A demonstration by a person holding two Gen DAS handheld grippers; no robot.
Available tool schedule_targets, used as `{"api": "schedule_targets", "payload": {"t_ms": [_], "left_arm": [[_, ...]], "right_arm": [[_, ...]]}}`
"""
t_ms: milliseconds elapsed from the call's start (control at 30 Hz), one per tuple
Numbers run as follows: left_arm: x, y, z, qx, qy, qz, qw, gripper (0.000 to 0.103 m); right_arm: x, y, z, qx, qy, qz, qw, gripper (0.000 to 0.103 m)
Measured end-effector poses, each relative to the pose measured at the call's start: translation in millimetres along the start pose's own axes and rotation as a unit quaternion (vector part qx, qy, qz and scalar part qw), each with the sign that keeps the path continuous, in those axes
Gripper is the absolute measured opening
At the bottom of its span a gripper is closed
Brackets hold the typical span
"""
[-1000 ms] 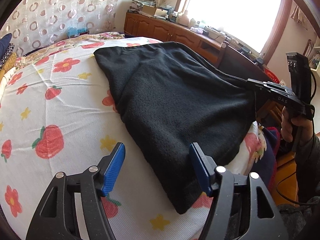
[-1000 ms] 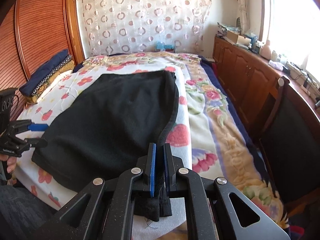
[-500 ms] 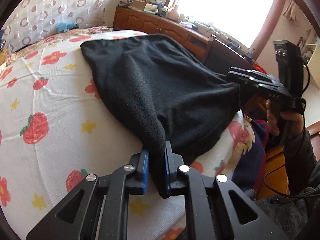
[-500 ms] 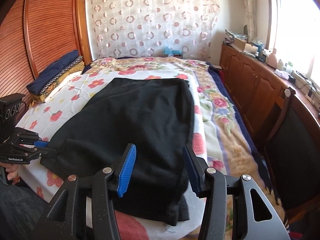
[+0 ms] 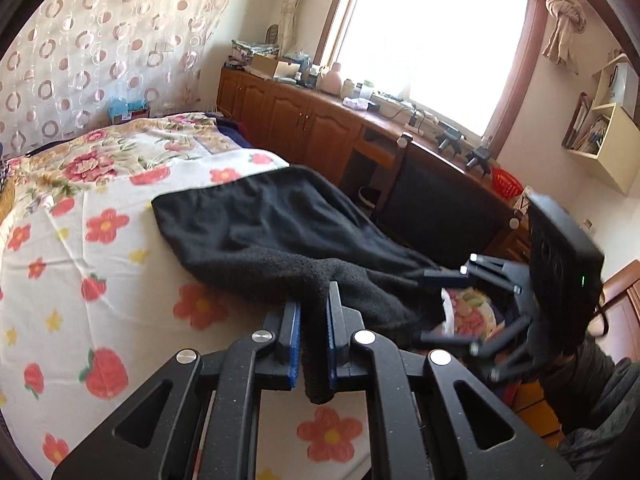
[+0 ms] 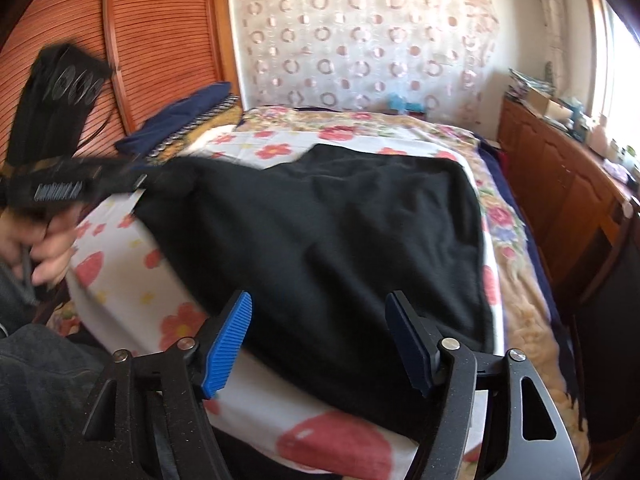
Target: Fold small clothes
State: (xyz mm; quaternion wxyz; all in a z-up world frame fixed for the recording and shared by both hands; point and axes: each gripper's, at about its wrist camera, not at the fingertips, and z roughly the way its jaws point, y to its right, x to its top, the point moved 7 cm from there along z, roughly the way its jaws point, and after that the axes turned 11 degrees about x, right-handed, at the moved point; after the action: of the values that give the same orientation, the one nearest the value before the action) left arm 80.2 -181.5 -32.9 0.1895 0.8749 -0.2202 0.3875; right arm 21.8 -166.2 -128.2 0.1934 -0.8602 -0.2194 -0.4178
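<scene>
Strawberry-print bedsheet, circle-patterned curtain, wooden cabinets, bright window, slatted wardrobe

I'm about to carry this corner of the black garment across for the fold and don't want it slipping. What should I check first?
1. Left gripper shut on the black garment: ok, the cloth is pinched between its blue pads.
2. Corner lifted off the bedsheet: ok, the cloth rises to the left gripper.
3. Right gripper let go: ok, its jaws are opening and the pads press on nothing, the garment lying below them.
4. Rest of the garment flat: not ok, it is bunched near the lifted corner.
5. Far edge lying straight: cannot tell, the picture is blurred.
</scene>
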Motion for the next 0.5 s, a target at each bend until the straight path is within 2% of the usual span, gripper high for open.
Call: {"api": "schedule_targets", "payload": {"t_ms": [100,233,500], "left_arm": [[14,-1,1,0.002,0.008,-0.002,1.0000,0.011],[26,-5,1,0.007,0.018,-0.008,0.9998,0.011],[24,-11,15,0.020,0.012,-0.015,0.9996,0.011]], "right_arm": [[-2,-3,4,0.011,-0.004,-0.009,1.000,0.078],[-13,13,16,-0.001,-0.028,-0.014,1.000,0.079],[-29,48,28,-0.016,-0.059,-0.009,0.998,0.079]]}}
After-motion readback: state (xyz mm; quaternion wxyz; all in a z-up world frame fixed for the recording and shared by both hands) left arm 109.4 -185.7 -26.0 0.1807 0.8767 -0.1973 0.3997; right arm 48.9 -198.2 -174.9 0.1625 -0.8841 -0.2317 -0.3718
